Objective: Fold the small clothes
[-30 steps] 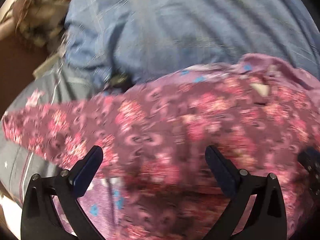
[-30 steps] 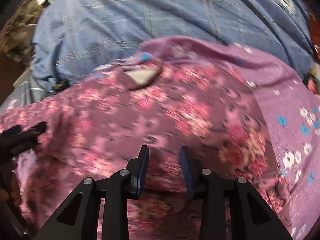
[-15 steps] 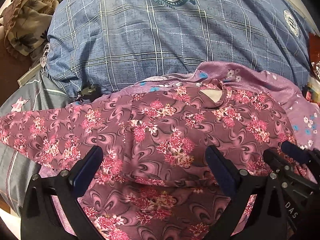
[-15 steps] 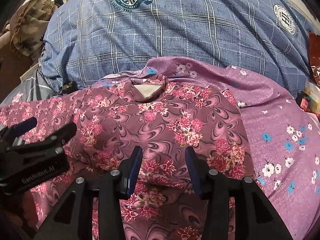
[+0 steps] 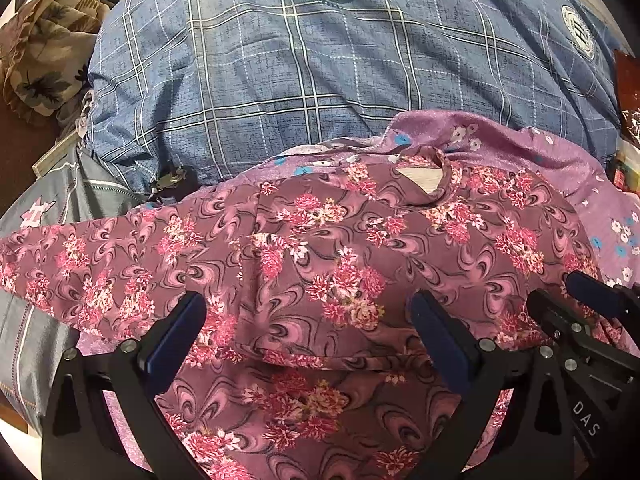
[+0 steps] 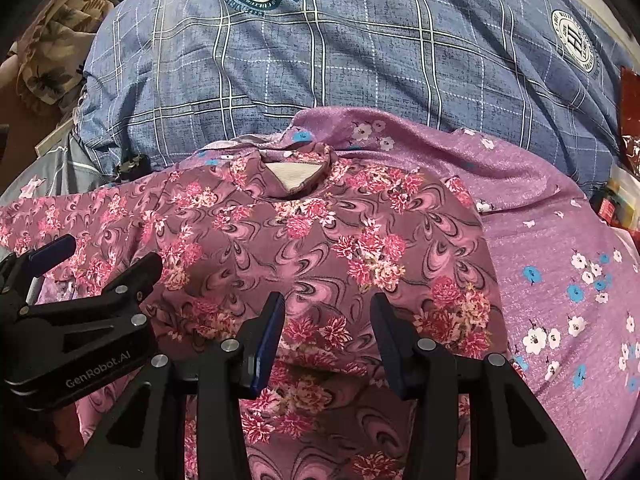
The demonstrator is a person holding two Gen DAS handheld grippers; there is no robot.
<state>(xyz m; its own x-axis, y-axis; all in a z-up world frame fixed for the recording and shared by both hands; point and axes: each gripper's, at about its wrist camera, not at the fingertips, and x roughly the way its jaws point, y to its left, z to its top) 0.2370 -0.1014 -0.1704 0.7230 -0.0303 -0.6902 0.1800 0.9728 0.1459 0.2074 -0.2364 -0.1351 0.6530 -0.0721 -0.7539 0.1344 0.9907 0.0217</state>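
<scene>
— Nearest the cameras? 
— A small maroon floral top (image 5: 332, 264), spread flat, neckline (image 5: 424, 178) at the far edge, hem side near. Pale lining visible inside the neck opening. Folded over itself at the near end, with a fold edge running left to right just beyond the gripper tips in both views.

— Underneath? 
— A lilac garment with blue and white flowers (image 6: 560, 248), sticking out past the top's right side and far edge. Beneath both, a blue plaid bedcover (image 5: 280, 72) with round green crests, filling the far half of both views.

— Sleeves? 
— One long sleeve (image 5: 80, 264) stretched out to the left, reaching over a grey cloth with a pink emblem (image 5: 36, 216). Right sleeve not visible; straight edge on that side instead.

— Left gripper (image 5: 308, 316)? 
— Hovering over the near middle of the top, jaws spread wide, nothing between them. Hard to tell whether touching the fabric.

— Right gripper (image 6: 328, 320)? 
— Just right of the left one, also above the near part of the top. Jaws parted, narrower than the left pair, gripping nothing. Blue pads facing inward.

— Anything else? 
— A crumpled leaf-print fabric (image 5: 44, 48) at far left, beside the bedcover. Red packaging (image 6: 630, 112) at the far right edge. A small dark object, perhaps a zip pull (image 5: 168, 178), lying at the bedcover's left corner near the sleeve.
</scene>
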